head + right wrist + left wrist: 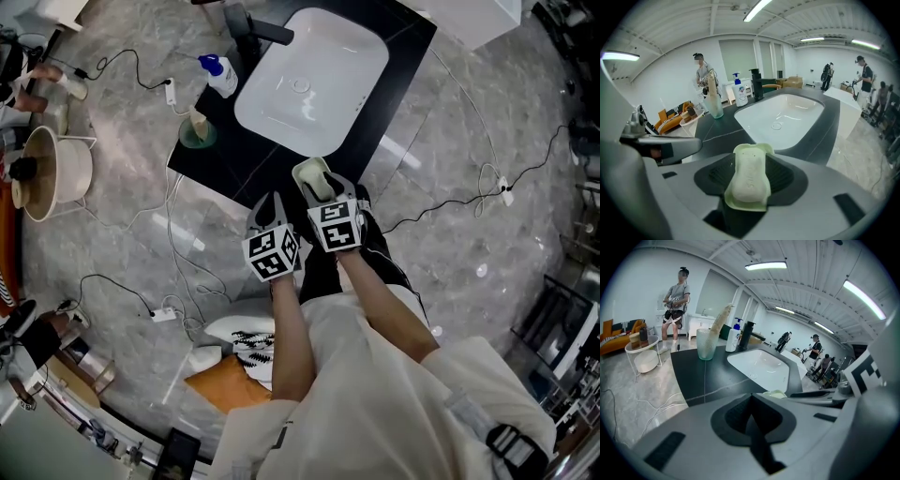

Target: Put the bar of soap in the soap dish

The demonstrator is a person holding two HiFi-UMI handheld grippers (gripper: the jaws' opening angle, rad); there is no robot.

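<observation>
Starting with my left gripper [752, 414]: its jaws are clenched together with nothing between them, the dark pads meeting in a single seam. Ahead of them and off to the left, a frosted tumbler [707, 344] stands upright on the black counter [696, 376], with a pale brush-like stick [721, 320] leaning out of it. Just right of the tumbler and a little farther back stand a white pump bottle [735, 337] with a blue top and then the black faucet [746, 335]. Straight ahead of these jaws lies the white washbasin [761, 365], with the counter all round it.

My right gripper [749, 164] is just beside the left one and reaches slightly farther forward. Its jaws grasp a pale green soap dish [753, 151], one pad against each long side. The white bar of soap [749, 183] lies inside that dish, lengthwise along the jaws and resting on the dish's floor. From the head view the held dish shows against the counter's near edge, just short of the basin's nearest rim. Beyond these jaws the basin fills the middle, with the faucet, bottle and tumbler standing off to the left.
</observation>
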